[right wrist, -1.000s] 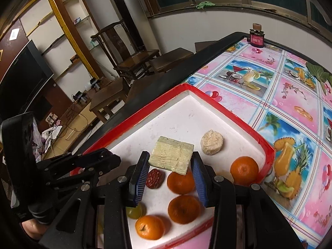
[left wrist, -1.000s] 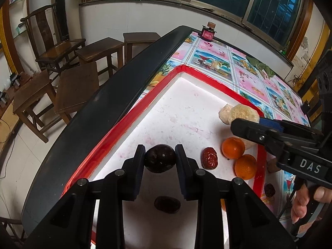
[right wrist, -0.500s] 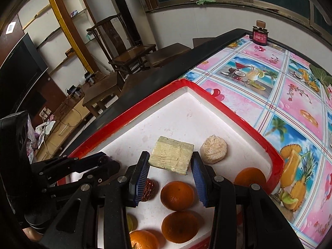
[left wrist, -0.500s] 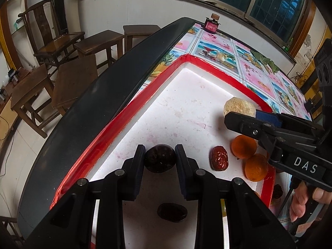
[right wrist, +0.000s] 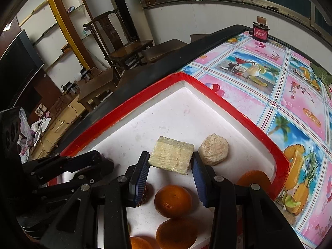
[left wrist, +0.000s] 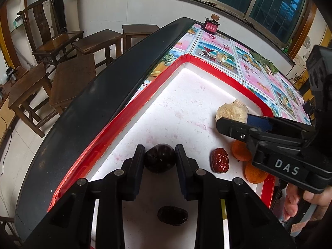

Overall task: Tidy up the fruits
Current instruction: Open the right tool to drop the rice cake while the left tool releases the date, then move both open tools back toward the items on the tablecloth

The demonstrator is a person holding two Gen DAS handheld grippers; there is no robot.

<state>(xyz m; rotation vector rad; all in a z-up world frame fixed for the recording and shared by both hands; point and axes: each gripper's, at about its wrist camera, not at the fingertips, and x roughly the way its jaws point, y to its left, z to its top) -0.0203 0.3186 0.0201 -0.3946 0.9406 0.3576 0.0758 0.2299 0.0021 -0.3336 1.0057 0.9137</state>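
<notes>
Mid-task: left gripper (left wrist: 159,158) clamps dark plum (left wrist: 159,158), right gripper (right wrist: 171,161) clamps sugarcane chunk (right wrist: 171,155) over tray (right wrist: 145,97); oranges (right wrist: 173,201), jujube (left wrist: 219,160) unsorted.

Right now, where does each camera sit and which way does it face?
Left wrist: on the left tongs, looking forward over the red-rimmed tray; own fingers clamp a dark round fruit; the right tongs and a hand show at right.
Right wrist: on the right tongs, facing the tray's far corner; own fingers hold a pale yellow block; the left tongs show at left.
Shared: tray, round beige piece, oranges, red jar.
</notes>
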